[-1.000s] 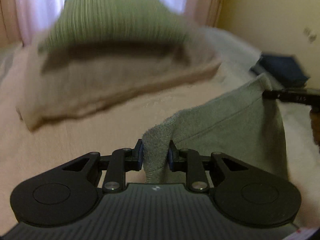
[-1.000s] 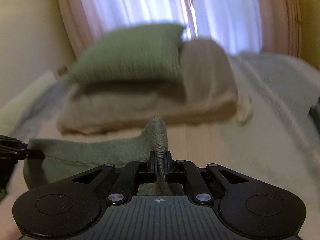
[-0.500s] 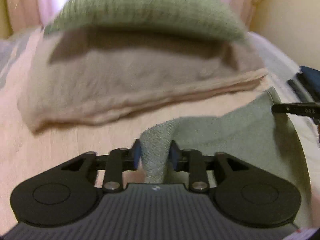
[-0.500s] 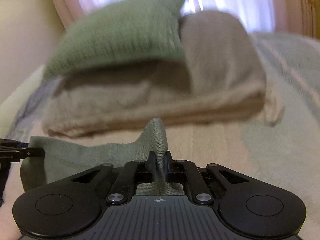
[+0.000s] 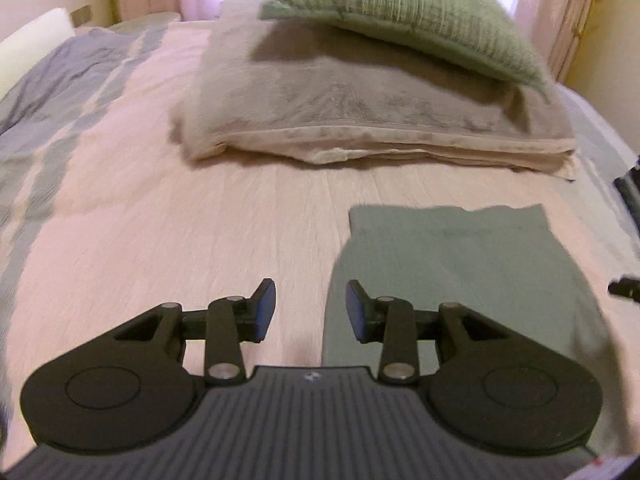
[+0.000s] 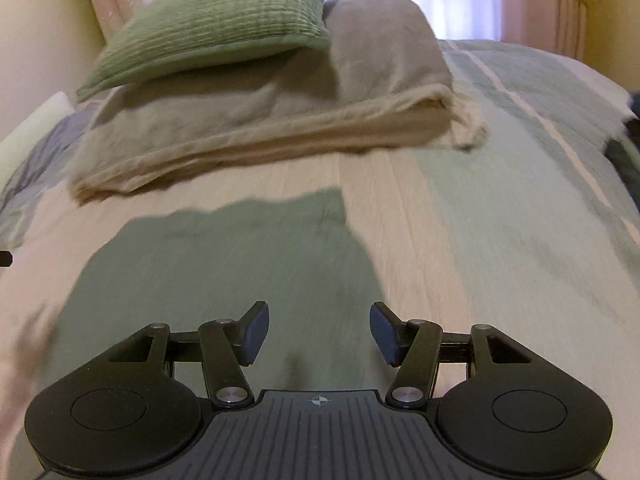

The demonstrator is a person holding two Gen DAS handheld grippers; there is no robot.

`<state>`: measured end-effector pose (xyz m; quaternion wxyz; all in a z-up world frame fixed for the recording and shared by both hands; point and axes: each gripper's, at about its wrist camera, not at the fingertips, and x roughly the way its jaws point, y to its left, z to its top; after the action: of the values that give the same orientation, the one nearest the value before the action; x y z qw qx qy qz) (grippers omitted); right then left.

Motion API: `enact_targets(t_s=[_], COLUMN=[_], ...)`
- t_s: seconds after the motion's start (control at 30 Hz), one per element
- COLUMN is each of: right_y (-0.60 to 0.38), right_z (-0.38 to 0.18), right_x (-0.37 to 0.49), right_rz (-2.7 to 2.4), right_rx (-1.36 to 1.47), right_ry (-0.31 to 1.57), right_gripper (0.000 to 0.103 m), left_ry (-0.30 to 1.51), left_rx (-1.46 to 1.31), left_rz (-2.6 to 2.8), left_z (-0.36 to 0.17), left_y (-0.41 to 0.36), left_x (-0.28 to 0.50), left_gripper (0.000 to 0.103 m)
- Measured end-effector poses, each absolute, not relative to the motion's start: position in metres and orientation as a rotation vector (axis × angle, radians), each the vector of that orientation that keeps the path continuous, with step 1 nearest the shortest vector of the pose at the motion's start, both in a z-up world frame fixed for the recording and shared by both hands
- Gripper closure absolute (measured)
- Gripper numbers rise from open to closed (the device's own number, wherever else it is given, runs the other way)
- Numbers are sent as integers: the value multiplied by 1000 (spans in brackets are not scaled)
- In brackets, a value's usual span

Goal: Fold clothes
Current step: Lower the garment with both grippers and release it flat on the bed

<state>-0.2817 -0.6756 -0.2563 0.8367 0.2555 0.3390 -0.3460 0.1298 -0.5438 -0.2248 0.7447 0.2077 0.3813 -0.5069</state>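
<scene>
A grey-green cloth [image 5: 452, 264] lies flat and folded on the bed, right of centre in the left wrist view. My left gripper [image 5: 311, 310] is open over the cloth's left edge with nothing gripped. In the right wrist view the same cloth [image 6: 224, 272] spreads out below and to the left. My right gripper [image 6: 320, 332] hovers over its near right part with its jaws opening and nothing pressed between the pads. A dark tip of the right gripper [image 5: 622, 289] shows at the far right edge of the left wrist view.
A folded beige blanket [image 5: 360, 120] with a green ribbed cushion [image 5: 408, 12] on top lies across the bed behind the cloth. The striped pink, grey and green bedspread [image 5: 160, 220] covers everything. A white pillow [image 5: 28, 48] is at the far left, and curtains hang behind.
Both grippers let go of the green cloth's corners and opened. The cloth dropped from its raised folds and now lies flat. Both grippers pulled back from the blanket.
</scene>
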Motion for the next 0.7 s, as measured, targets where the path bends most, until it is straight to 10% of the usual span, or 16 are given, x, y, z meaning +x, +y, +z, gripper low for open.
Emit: enact_targets(t_s=[0.7], right_y=[-215], right_z=[-120], right_x=[-447], right_rz=[-809], right_rx=[486], right_ry=[818], right_gripper=[33], left_ry=[763], left_rx=[602], left_rz=[-1310], left_z=[-107], left_y=[-128], left_x=[-25], left_gripper=[39])
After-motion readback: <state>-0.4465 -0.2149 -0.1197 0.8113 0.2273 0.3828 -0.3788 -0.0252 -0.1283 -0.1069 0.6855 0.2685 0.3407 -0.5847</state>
